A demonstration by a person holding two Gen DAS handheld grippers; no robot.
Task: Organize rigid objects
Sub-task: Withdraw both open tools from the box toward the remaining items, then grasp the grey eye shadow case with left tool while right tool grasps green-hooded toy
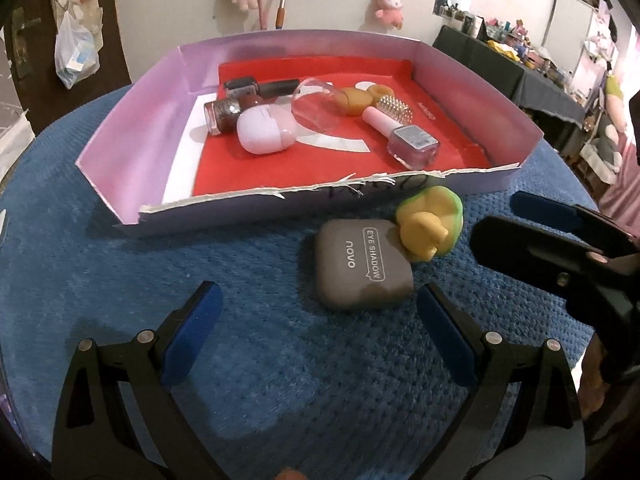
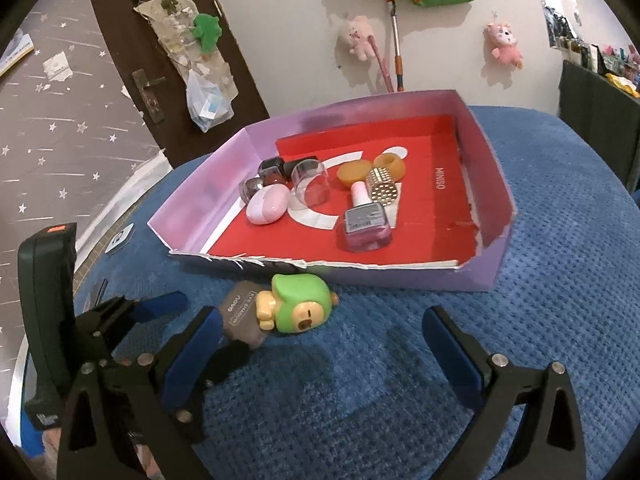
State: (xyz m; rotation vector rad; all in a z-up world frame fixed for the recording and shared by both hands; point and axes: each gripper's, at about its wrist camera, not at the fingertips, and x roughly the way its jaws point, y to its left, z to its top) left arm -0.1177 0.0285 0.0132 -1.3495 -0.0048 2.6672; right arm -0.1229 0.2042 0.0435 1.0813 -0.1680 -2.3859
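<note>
Two things lie just before the box (image 1: pixel 520 148): a grey case (image 1: pixel 362 264), its length toward the box, touching a toy (image 1: pixel 430 222). Both the left tongs (image 1: pixel 320 312) and right tongs (image 2: pixel 320 336) gape wide, empty.

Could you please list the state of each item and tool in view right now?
Left tool: open, empty.
Right tool: open, empty.
Eyeshadow case: closed, outside the box.
Green toy: on its side, touching the case.
Box: open, front edge torn.
Pink bottle: capped, lying down.
</note>
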